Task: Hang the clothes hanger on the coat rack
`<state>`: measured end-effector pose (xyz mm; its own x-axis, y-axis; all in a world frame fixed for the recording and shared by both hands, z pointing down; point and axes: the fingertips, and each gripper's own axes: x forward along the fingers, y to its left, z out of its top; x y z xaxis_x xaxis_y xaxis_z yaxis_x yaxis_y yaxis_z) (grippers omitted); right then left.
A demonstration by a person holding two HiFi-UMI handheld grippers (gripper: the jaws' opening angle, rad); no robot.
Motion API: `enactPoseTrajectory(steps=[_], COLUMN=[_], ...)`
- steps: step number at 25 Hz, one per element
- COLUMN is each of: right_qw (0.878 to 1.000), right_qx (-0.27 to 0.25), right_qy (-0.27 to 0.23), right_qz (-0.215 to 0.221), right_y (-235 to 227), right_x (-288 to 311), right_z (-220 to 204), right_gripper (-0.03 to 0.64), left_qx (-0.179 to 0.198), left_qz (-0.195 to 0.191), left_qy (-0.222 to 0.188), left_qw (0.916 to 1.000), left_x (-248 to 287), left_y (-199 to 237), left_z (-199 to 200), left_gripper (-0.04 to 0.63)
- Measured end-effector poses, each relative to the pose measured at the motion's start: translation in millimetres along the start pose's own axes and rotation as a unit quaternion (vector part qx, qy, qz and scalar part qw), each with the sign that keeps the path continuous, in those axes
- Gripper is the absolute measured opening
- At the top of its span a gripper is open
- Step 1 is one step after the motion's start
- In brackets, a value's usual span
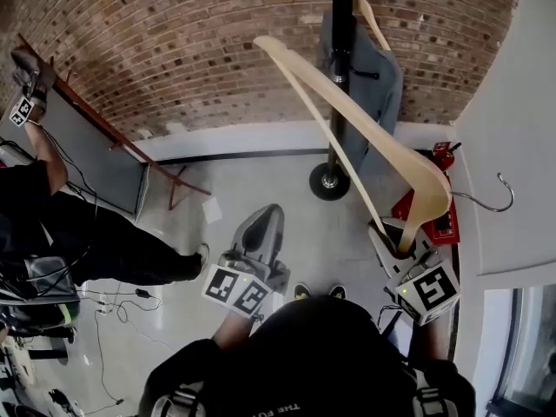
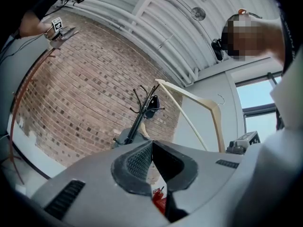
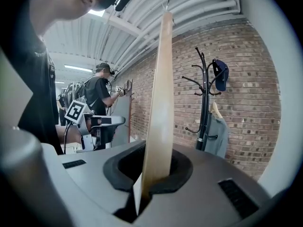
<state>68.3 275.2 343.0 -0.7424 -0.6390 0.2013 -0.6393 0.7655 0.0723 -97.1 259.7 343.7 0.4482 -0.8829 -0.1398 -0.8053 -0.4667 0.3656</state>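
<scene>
A pale wooden clothes hanger (image 1: 369,133) with a metal hook (image 1: 497,200) is held up in front of me, with my right gripper (image 1: 405,247) shut on one of its arms. In the right gripper view the hanger (image 3: 160,103) rises straight out from between the jaws of that gripper (image 3: 151,176). The black coat rack (image 1: 339,68) stands beyond it by the brick wall, with a grey garment (image 1: 375,72) hanging on it and a dark cap (image 3: 220,74) on a peg. My left gripper (image 1: 261,233) is held lower left, shut and empty (image 2: 151,157).
Another person (image 1: 52,207) works at the left beside a leaning grey board (image 1: 100,150), with cables (image 1: 113,307) on the floor. A red fire extinguisher box (image 1: 434,220) sits at the foot of the white wall (image 1: 512,137) on the right.
</scene>
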Motion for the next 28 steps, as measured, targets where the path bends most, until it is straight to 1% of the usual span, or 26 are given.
enactPoseTrajectory(steps=[6,13,16,19,24,28], right_qw=[1.0,1.0,1.0,0.999,0.999,0.999], right_qx=[0.006,-0.003,-0.011,-0.029,-0.019,-0.02], right_qy=[0.001,0.01,0.011,0.024,0.033,0.03], right_qz=[0.003,-0.001,-0.002,0.004,-0.011,-0.012], right_y=[7.4,21.4,27.7,29.8,15.9,-10.4], right_x=[11.0,37.2,47.4,53.8,65.1,77.0], right_z=[2.0,10.6,15.7,9.3,9.4,8.3], right_gripper=[0.029,0.029,0.029,0.029,0.029,0.029], left_qx=[-0.006,-0.014,-0.017,-0.021,-0.02,-0.016], left_qz=[0.004,0.011,0.013,0.013,0.009,0.013], left_qy=[0.0,-0.002,0.001,0.004,0.004,0.004], left_qw=[1.0,0.9998,0.9998,0.9997,0.9997,0.9998], left_x=[-6.7,-19.6,-24.0,-23.6,-8.0,16.9], left_y=[14.9,45.1,59.3,67.6,76.3,85.5], left_z=[1.8,10.9,15.3,13.9,13.8,12.1], left_gripper=[0.021,0.02,0.02,0.02,0.02,0.02])
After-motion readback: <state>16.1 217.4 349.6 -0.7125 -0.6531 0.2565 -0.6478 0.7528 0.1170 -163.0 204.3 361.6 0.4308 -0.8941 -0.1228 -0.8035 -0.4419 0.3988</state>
